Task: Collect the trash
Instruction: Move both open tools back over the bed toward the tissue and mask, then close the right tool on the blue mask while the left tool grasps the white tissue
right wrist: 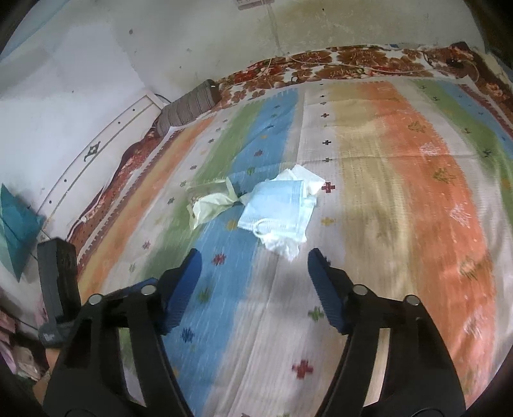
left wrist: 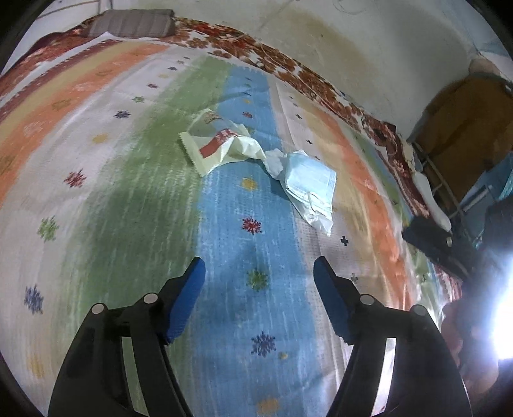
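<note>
Your left gripper (left wrist: 259, 266) hangs above the striped mat (left wrist: 128, 192) with its blue fingers (left wrist: 186, 298) spread wide and nothing between them; your right gripper (right wrist: 253, 259) is likewise released and empty. The trash lies ahead of both, on the mat's blue band: a pale yellow wrapper (left wrist: 221, 144) with red print, a crumpled white tissue (left wrist: 274, 162) touching it, and a blue face mask (left wrist: 309, 182) lying partly on the tissue. From the right wrist view the mask (right wrist: 277, 208) sits just beyond the fingertips, covering most of the tissue (right wrist: 304, 181), and the wrapper (right wrist: 211, 205) shows only its plain side. The wrapper's print is too blurred to read. A grey cushion (left wrist: 133, 22) rests at the mat's far edge. At the left view's right border, glare washes out what is there, and the dark object (left wrist: 429, 237) beside the mat is hard to identify.
</note>
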Action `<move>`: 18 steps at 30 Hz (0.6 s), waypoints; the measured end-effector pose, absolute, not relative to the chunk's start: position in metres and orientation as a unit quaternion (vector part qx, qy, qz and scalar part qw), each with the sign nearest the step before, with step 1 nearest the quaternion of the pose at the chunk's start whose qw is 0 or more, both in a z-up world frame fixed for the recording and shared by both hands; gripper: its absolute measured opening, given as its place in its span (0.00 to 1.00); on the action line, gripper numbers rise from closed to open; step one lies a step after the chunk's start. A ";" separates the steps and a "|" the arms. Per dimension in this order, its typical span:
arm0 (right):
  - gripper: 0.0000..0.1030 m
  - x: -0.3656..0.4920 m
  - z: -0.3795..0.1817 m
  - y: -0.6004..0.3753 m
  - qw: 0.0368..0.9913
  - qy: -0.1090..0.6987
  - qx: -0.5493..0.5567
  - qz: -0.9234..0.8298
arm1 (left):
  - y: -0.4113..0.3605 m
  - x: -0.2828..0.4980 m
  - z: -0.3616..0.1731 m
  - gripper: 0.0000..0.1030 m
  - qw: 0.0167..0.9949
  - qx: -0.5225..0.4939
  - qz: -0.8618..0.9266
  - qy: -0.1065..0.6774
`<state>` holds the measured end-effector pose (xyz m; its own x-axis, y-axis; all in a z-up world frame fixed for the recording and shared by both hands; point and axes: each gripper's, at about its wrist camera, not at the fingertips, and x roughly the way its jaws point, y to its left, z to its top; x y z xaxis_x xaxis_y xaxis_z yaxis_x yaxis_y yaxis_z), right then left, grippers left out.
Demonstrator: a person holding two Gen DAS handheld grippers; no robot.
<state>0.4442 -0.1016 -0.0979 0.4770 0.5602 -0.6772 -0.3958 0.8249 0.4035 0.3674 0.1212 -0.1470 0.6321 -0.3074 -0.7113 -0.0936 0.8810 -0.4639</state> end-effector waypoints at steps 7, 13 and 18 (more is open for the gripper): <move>0.55 0.484 -0.113 -0.094 0.846 0.438 0.114 0.284 | 0.120 0.388 -0.162 0.63 0.866 -0.250 -0.074 0.426; 0.46 0.524 -0.140 -0.090 0.835 0.457 0.131 0.277 | 0.120 0.403 -0.173 0.63 0.864 -0.265 -0.094 0.419; 0.42 0.541 -0.154 -0.080 0.832 0.459 0.127 0.285 | 0.121 0.411 -0.180 0.63 0.861 -0.277 -0.104 0.414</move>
<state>0.5414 -0.0799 -0.1542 0.4173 0.5898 -0.6914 -0.3577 0.8060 0.4717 0.4114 0.1210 -0.1804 0.6354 -0.4088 -0.6551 -0.0499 0.8249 -0.5631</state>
